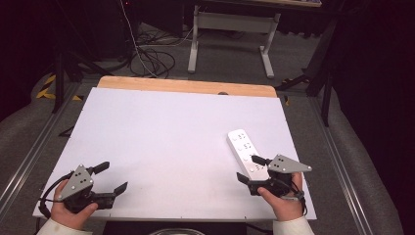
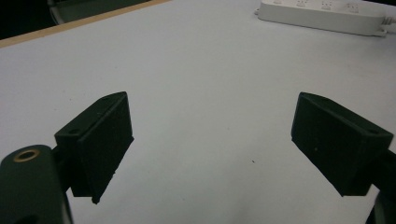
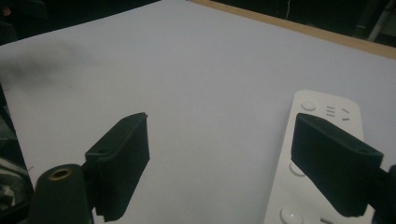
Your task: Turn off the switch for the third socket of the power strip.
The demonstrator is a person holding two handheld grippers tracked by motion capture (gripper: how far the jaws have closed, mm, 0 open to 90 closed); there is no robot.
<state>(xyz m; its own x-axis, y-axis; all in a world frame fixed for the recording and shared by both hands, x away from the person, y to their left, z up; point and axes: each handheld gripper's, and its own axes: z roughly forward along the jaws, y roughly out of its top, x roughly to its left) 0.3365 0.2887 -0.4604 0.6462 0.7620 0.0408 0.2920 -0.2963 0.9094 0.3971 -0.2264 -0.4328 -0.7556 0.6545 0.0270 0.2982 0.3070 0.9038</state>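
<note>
A white power strip (image 1: 246,151) lies flat on the white counter (image 1: 166,142), toward its right side and a little nearer the person than the middle. Its long axis runs from the near-right edge of the counter away toward the far middle, slightly slanted, so one short end points back at the person's right hand. The right hand-held gripper (image 1: 249,169) sits at that near end of the power strip with its jaws spread wide; in the right gripper view the power strip (image 3: 322,154) passes under the right-hand jaw, with its sockets and round buttons showing beside and below that jaw, while the other jaw hangs over bare counter. Whether that jaw actually touches the plastic or only hovers just over it is hard to tell from these angles. The left hand-held gripper (image 1: 113,177) rests well apart from the power strip, near the counter's near-left corner, and its jaws are also spread wide with nothing between them; in the left gripper view the power strip (image 2: 322,11) appears far off across the bare counter. The right hand is therefore clearly the nearer one, and to close across the power strip's narrow width it would probably need to shift sideways so both jaws straddle the body.
</note>
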